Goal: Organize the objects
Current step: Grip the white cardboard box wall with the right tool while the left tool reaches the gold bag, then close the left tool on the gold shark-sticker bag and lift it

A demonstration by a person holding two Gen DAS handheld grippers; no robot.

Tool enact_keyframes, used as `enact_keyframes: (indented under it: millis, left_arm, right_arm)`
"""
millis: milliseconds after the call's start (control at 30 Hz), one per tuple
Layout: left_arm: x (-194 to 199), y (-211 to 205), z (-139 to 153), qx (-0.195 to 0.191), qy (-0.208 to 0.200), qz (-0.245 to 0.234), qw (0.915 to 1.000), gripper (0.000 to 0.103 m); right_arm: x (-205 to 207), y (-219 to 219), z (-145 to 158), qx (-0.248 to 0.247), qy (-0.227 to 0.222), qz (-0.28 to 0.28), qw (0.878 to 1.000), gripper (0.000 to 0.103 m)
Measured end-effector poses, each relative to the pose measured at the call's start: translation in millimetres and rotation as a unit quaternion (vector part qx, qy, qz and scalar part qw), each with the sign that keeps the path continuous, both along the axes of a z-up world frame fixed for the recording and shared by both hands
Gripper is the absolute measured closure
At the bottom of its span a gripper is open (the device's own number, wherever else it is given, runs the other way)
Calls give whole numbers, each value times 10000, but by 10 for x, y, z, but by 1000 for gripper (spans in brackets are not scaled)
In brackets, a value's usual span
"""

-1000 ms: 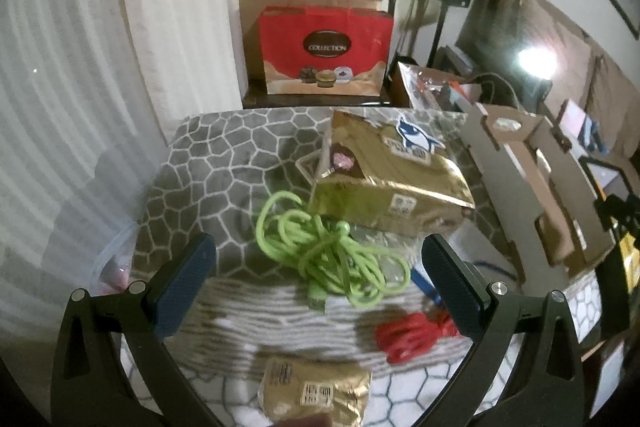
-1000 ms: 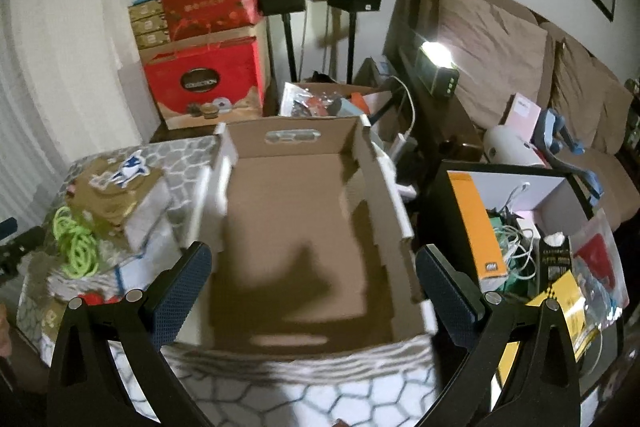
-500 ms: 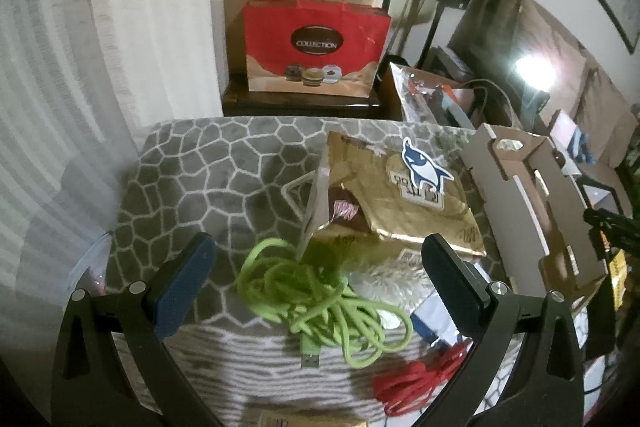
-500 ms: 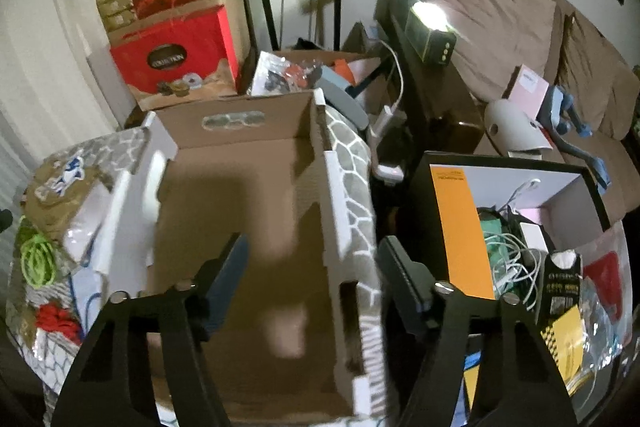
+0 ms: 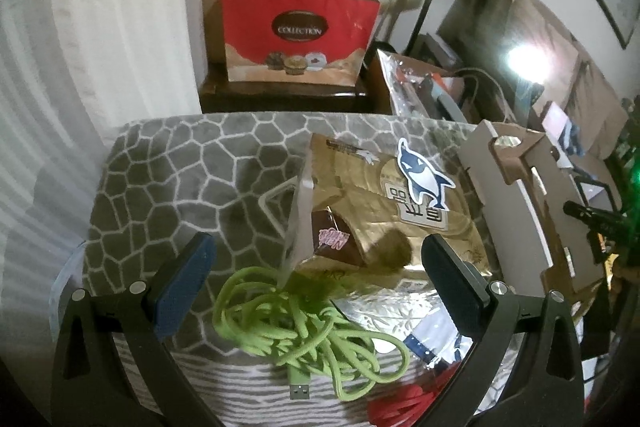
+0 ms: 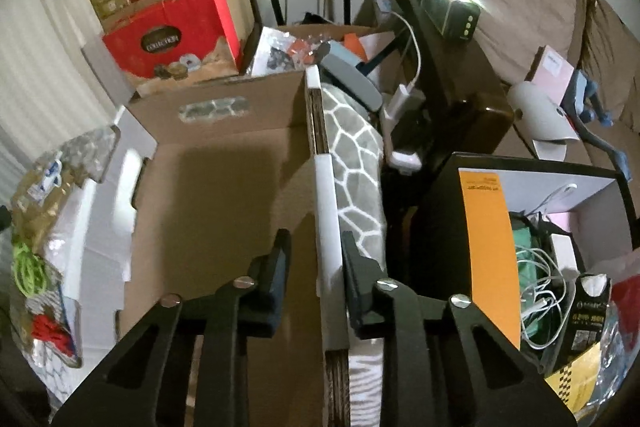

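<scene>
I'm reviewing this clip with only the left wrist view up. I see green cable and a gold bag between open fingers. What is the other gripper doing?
Observer: The right gripper straddles the right wall of the cardboard box, one finger inside, one outside. The jaws are narrowed, but I cannot tell if they pinch it.
Operator: Anything in that box yet?
Observer: No, its brown floor is bare.
Operator: What lies beyond the box?
Observer: A black bin with an orange card and tangled white cables.

surface: grey patterned blanket (image 5: pixel 192 171) | on it: green cable (image 5: pixel 304 315), gold bag (image 5: pixel 384 211), cardboard box (image 6: pixel 224 211)
</scene>
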State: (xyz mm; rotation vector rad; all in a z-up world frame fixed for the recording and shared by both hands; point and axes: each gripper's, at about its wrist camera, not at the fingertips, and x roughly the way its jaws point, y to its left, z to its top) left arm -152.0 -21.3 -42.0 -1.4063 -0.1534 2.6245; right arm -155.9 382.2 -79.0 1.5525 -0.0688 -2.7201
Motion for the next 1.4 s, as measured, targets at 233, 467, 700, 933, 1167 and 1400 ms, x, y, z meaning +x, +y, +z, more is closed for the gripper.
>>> enact_keyframes:
  millis: [233, 467, 700, 933, 1167, 1400]
  left_arm:
    - [-205, -2, 10, -45, -47, 63, 10000, 7]
    - [-515, 59, -112, -416, -515, -109, 9977, 30]
    - [-645, 62, -244, -274, -880, -212, 9955, 42]
    - [-668, 55, -211, 142, -1070, -240, 9939, 77]
    - [-613, -76, -168, 713, -1170, -40, 9906, 87]
    - [-489, -99, -44, 1215, -1169, -103, 9856, 91]
  right_arm:
    - [62, -28, -55, 249, -97, 188, 9995, 87]
    - [218, -66, -95, 358, -79, 507, 9980, 91]
    - [321, -61, -115, 254, -22, 479, 9985, 91]
    - [324, -84, -157, 250, -62, 446, 9987, 91]
    - [383, -61, -153, 114, -3, 507, 9986, 90]
    - [547, -135, -138, 146, 49, 852, 9962, 90]
